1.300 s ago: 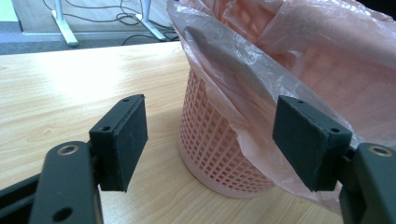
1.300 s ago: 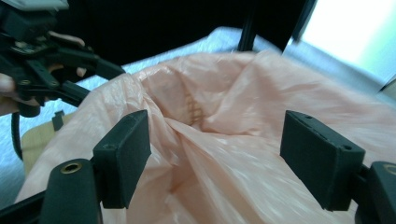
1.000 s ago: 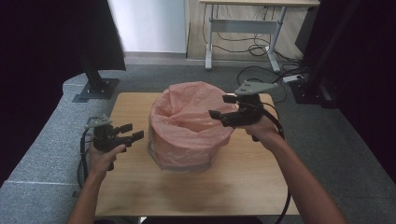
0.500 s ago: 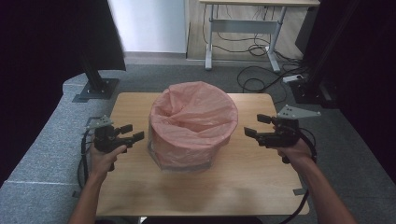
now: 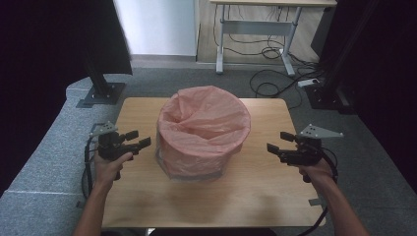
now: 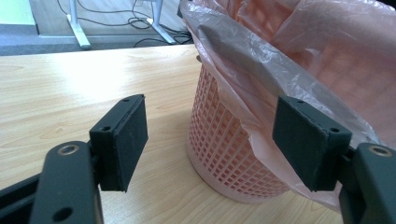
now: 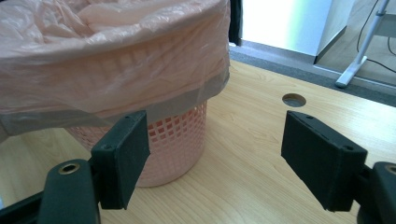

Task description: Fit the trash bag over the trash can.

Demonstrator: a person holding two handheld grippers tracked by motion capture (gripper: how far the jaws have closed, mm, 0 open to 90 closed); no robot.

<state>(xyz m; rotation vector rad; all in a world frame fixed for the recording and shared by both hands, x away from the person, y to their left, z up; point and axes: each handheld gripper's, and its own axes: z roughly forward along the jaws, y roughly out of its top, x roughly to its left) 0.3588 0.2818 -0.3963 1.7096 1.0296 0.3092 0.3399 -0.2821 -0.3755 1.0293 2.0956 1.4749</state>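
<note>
Gripper (image 7: pixel 215 156) open (empty), near bagged basket (image 7: pixel 173 140).

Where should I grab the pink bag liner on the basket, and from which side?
Probably the loose skirt of the bag liner folded down over the rim of the basket. The open left gripper and right gripper flank it, so come in level from each side and pinch film hanging clear of the mesh.

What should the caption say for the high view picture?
Two open grippers flank a bag-lined pink basket on a wooden table.

Black claw (image 5: pixel 135 139) w/ grey 3-cornered plate (image 5: pixel 103 129), black cable (image 5: pixel 88 164); square pads (image 6: pixel 123 140) w/ screws.
</note>
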